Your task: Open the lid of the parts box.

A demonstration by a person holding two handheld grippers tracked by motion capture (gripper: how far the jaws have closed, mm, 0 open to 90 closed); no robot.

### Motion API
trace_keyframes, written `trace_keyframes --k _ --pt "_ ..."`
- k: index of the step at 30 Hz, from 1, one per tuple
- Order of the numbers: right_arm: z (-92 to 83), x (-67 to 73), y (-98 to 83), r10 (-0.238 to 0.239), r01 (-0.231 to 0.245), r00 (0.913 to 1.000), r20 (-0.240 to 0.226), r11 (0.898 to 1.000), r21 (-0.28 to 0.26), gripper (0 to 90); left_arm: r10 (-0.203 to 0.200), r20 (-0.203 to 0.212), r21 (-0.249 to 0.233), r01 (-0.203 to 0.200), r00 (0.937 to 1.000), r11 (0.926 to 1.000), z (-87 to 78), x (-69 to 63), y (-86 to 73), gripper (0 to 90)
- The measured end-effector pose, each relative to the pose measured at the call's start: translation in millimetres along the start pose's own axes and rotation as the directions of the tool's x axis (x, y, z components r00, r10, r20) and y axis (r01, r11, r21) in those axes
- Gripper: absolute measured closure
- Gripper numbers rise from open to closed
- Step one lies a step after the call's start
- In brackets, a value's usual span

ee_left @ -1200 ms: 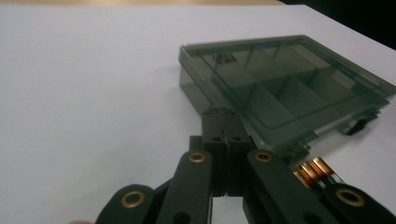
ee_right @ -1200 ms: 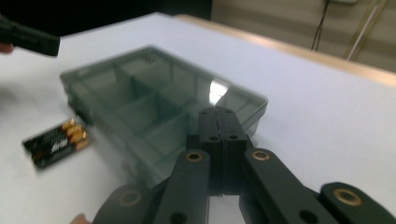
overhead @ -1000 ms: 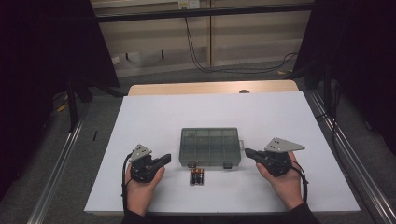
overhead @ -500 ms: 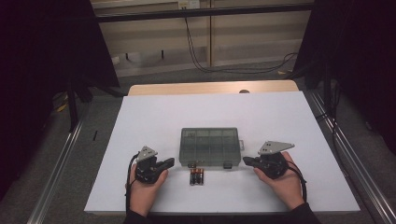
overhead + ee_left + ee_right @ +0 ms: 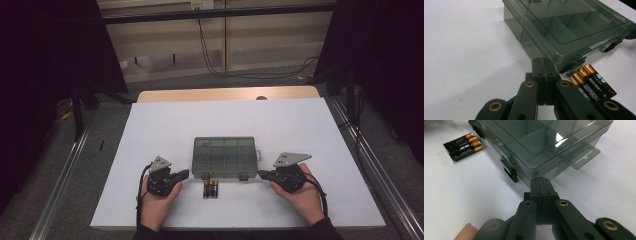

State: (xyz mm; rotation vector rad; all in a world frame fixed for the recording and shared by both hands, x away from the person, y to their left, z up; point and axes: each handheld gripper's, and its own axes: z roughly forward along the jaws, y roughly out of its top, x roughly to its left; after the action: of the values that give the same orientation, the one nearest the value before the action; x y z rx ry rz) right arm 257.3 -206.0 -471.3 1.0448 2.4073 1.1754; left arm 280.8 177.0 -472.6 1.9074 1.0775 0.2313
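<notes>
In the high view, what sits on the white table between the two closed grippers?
The batteries, three black-and-gold cells side by side, lie between the left gripper and right gripper, just before the translucent grey compartment box; high view.

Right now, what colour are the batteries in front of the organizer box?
Black with gold ends; the batteries show best in the left gripper view.
</notes>
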Motion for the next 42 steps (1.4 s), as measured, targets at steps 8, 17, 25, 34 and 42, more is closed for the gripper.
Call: trace_keyframes --k 8,17,25,34,42 --pt "-0.8 -0.4 1.0 -0.002 0.001 1.0 -0.009 1.0 -0.014 90.0 0.007 0.013 0.004 -0.007 0.9999 1.0 0.9 0.1 0.0 90.0" --pt "-4.4 -0.8 4.1 0.011 -0.013 0.9995 -0.029 0.999 -0.052 90.0 0.008 0.017 0.001 -0.008 0.9998 1.0 1.2 -0.6 0.3 90.0" --pt "-4.7 -0.2 8.5 0.007 -0.009 0.9996 -0.028 0.997 -0.077 90.0 0.012 0.023 -0.014 -0.011 0.9997 0.9998 -1.2 1.8 1.8 90.0" --pt "-7.8 -1.2 13.8 0.011 -0.013 0.9998 -0.018 0.993 -0.116 90.0 0.023 0.053 -0.066 -0.02 0.9983 0.9977 -6.3 0.2 8.7 90.0" --pt "-10.1 -2.2 16.8 0.028 -0.03 0.9995 -0.015 0.989 -0.146 90.0 0.043 0.071 -0.109 -0.036 0.9966 0.9934 -8.2 -4.8 17.4 90.0"
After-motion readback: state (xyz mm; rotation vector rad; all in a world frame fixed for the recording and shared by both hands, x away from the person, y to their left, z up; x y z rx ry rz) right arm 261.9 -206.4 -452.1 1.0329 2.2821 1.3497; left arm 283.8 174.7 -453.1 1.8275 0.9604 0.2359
